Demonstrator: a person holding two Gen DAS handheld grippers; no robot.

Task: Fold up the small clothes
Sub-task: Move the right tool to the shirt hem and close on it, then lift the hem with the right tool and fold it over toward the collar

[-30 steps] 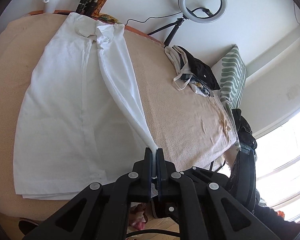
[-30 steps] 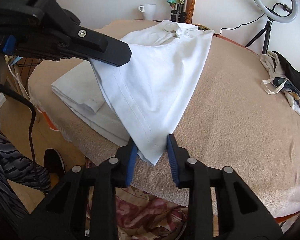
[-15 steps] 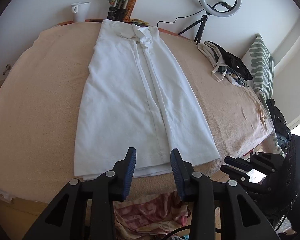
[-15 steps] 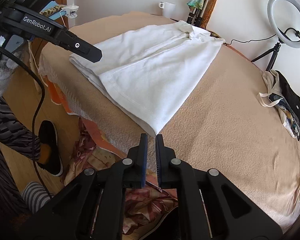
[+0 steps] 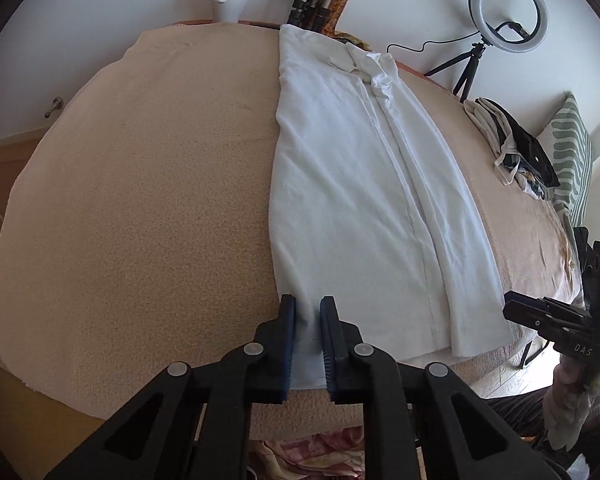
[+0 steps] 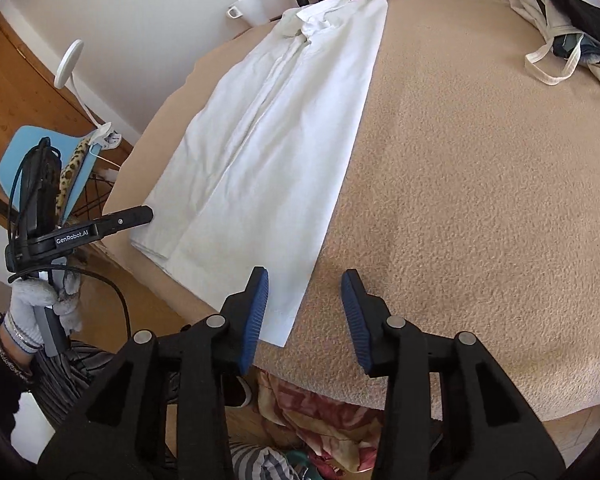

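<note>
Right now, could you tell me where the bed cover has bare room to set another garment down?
Two patches are bare: the wide stretch of beige cover left of the white shirt, up to the mug, and the stretch between the shirt and the bag pile. That far right corner, with the striped pillow, is crowded.

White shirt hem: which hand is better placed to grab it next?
Left. The left gripper straddles the white shirt's hem corner, jaws narrowly apart. The right gripper's jaws are opening, with the other corner just inside one finger.
</note>
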